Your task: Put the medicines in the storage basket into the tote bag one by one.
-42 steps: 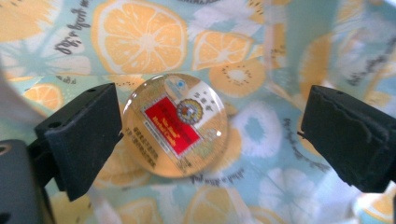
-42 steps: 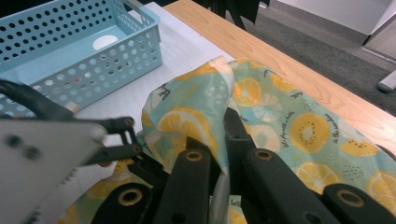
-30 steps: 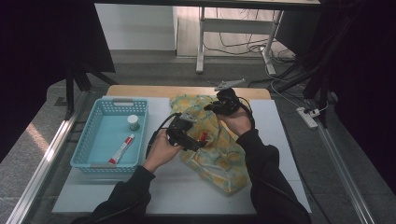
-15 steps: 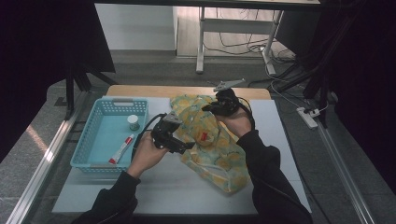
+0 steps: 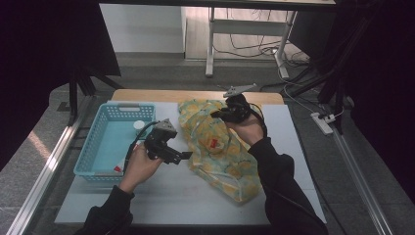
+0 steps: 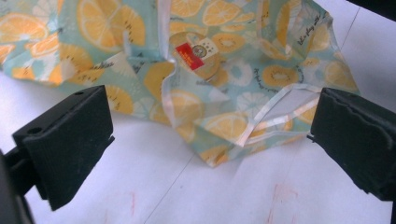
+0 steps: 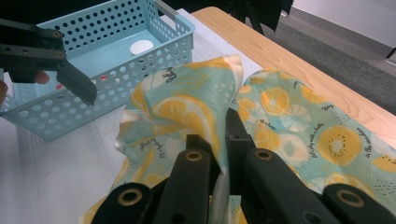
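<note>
Table [image 5: 161, 205] with white top; bag [image 5: 220, 147] lies crumpled across its middle, right of the blue basket [image 5: 105, 142]. Versus a second ago: left gripper [image 5: 183, 155] has pulled off the bag toward the basket and now hovers over bare table just beside the bag's left edge; right gripper [image 5: 218, 115] hasn't shifted, bag lies about as before. Bag's long axis runs diagonally, from far-left end near the wooden table edge [image 5: 195, 95] to near-right end toward the person's right sleeve [image 5: 279, 181]; a lifted fold at the far end points up. Left gripper: jaws wide apart, nothing between them, touching nothing; in the left gripper view the bag [image 6: 224, 70] with its red label [image 6: 190, 56] lies ahead past the pads. Right gripper [image 7: 223, 140]: jaws closed tight, pinching a fold of bag [image 7: 187, 107] and holding it raised off the table. Basket holds a white cap [image 5: 139, 125] and a red-and-white tube [image 5: 117, 169], partly hidden by the left hand [image 5: 139, 166].
</note>
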{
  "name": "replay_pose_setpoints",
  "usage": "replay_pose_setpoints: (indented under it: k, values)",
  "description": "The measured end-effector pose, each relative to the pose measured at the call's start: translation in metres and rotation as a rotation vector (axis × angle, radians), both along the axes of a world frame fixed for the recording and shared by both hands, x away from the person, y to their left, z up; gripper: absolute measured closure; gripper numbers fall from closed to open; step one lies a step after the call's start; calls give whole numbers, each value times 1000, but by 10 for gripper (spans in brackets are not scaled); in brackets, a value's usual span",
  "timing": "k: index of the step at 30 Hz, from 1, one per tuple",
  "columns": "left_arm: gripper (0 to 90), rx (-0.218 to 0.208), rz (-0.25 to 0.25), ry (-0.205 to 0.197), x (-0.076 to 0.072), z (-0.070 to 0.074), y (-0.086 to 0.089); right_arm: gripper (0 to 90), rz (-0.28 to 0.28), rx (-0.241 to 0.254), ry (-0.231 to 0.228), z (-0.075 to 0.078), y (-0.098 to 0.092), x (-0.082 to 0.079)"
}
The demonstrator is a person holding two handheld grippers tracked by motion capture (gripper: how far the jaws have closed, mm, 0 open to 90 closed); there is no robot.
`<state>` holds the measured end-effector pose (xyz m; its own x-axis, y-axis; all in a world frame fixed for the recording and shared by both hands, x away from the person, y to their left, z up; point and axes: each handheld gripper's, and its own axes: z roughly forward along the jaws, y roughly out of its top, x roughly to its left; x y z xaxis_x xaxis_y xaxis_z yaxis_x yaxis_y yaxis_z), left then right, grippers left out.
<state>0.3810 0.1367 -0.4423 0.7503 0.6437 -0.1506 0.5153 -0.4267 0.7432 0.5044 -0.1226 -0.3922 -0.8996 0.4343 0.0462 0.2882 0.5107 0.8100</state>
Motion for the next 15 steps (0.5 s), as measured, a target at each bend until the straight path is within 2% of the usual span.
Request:
replay_pose_setpoints:
  k: [6,10,15]
  values:
    - [0,-8,29,1,-4,1,15,894,3,-4,0,-1,1,-1]
    - [2,-22,61,17,-6,1,26,893,0,-5,2,-2,0,-1]
    - [0,-26,87,5,-9,0,37,893,-1,-5,3,-2,1,-1]
